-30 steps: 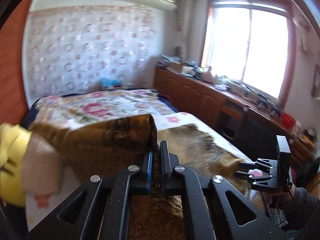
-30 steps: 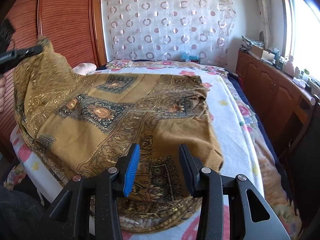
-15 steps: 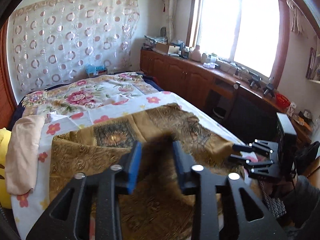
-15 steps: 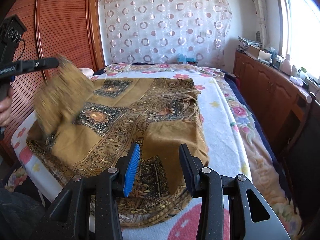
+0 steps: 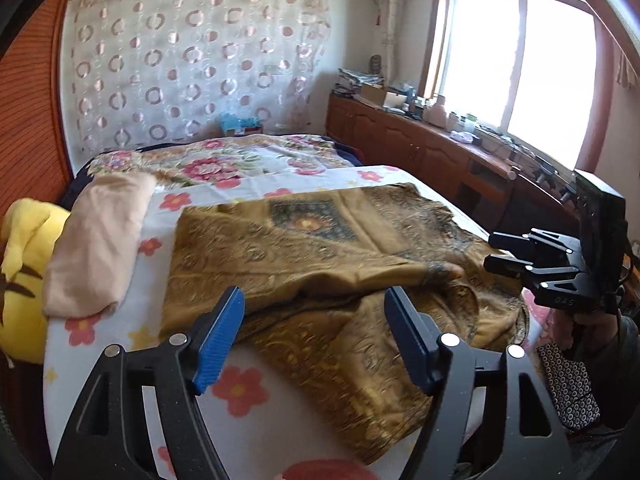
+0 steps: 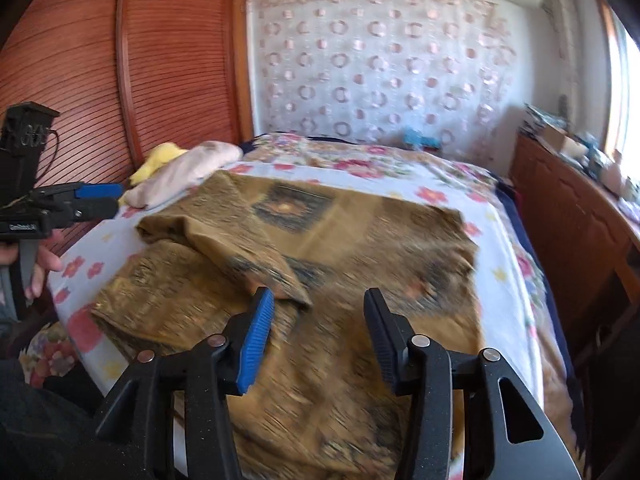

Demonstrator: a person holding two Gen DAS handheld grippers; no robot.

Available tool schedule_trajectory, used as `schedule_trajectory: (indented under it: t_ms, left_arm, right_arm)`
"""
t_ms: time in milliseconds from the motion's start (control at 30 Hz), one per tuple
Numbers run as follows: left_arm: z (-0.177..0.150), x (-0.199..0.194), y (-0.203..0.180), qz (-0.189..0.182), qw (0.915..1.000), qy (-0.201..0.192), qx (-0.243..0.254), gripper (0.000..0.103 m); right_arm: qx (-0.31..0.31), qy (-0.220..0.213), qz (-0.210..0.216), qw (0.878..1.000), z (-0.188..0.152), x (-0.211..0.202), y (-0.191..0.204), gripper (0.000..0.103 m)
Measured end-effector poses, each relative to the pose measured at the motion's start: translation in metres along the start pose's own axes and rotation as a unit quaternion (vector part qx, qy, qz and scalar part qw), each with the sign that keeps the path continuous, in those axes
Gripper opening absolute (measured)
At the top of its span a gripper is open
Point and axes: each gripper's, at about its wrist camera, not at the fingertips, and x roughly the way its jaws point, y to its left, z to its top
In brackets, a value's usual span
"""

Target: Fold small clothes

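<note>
Setting: bed (image 5: 120, 364) with a white flower-print cover; red-brown slatted wardrobe (image 6: 80, 60) to one side, wooden cabinets (image 5: 404, 140) under a bright window (image 5: 516, 64) to the other; circle-patterned curtain (image 5: 192, 68) behind the bed.

Task cloth: a mustard-gold patterned garment (image 5: 320, 280) lies spread on the near half of the bed, reaching to the near edge. One flap is folded over onto the body, its loose corner lying near the middle; in the right wrist view the same garment (image 6: 360, 248) shows that flap running from the wardrobe side toward the centre. That view is motion-blurred, so finer creases cannot be read.

Left gripper (image 5: 314, 334): jaws stand wide apart and have just been opening; nothing between the blue pads, which hang above the near part of the cloth without touching it. Seen from the right wrist view (image 6: 100, 200), it sits off the bed's wardrobe-side edge, held in a hand (image 6: 38, 264).

Right gripper (image 6: 318, 336): jaws parted, having just widened a little; nothing gripped, cloth visible below the gap. From the left wrist view (image 5: 494, 252) it hovers at the window-side edge of the garment, apart from the fabric.

Other items: a folded beige cloth (image 5: 100, 240) lies beside the garment on the wardrobe side, against a yellow plush toy (image 5: 20, 276).
</note>
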Motion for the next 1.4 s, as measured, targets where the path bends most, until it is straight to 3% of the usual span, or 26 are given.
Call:
schedule_trajectory:
  t_ms: [167, 567, 700, 800, 900, 967, 1033, 1300, 1400]
  left_arm:
    - [-0.011, -0.005, 0.020, 0.015, 0.9996, -0.005, -0.022, 0.075]
    - [-0.020, -0.006, 0.030, 0.031, 0.9991, -0.003, -0.028, 0.075]
    - [-0.022, -0.004, 0.031, 0.030, 0.9990, 0.000, -0.032, 0.075]
    - [-0.023, -0.004, 0.031, 0.031, 0.9990, 0.002, -0.031, 0.075]
    - [-0.023, -0.003, 0.031, 0.030, 0.9991, 0.002, -0.031, 0.075]
    - [-0.024, -0.003, 0.031, 0.029, 0.9991, 0.003, -0.031, 0.075]
    - [-0.025, -0.003, 0.031, 0.029, 0.9991, 0.002, -0.031, 0.075]
    - [-0.024, -0.008, 0.030, 0.036, 0.9988, -0.008, -0.031, 0.075]
    - [-0.022, -0.011, 0.030, 0.036, 0.9987, -0.014, -0.032, 0.075]
  right_arm:
    - [-0.045, 0.028, 0.035, 0.998, 0.013, 0.035, 0.023, 0.050]
    - [-0.088, 0.097, 0.047, 0.990, 0.039, 0.090, 0.037, 0.050]
    - [-0.079, 0.118, 0.044, 0.989, 0.040, 0.105, 0.034, 0.050]
    - [-0.040, 0.129, 0.070, 0.988, 0.041, 0.118, 0.024, 0.050]
    - [-0.014, 0.126, 0.086, 0.988, 0.042, 0.120, 0.018, 0.041]
    - [-0.015, 0.122, 0.091, 0.988, 0.041, 0.119, 0.019, 0.020]
    - [-0.024, 0.109, 0.089, 0.990, 0.042, 0.114, 0.023, 0.012]
    - [0.001, 0.024, 0.120, 0.993, 0.055, 0.062, 0.027, 0.007]
    - [0.005, -0.003, 0.110, 0.994, 0.057, 0.038, 0.021, 0.007]
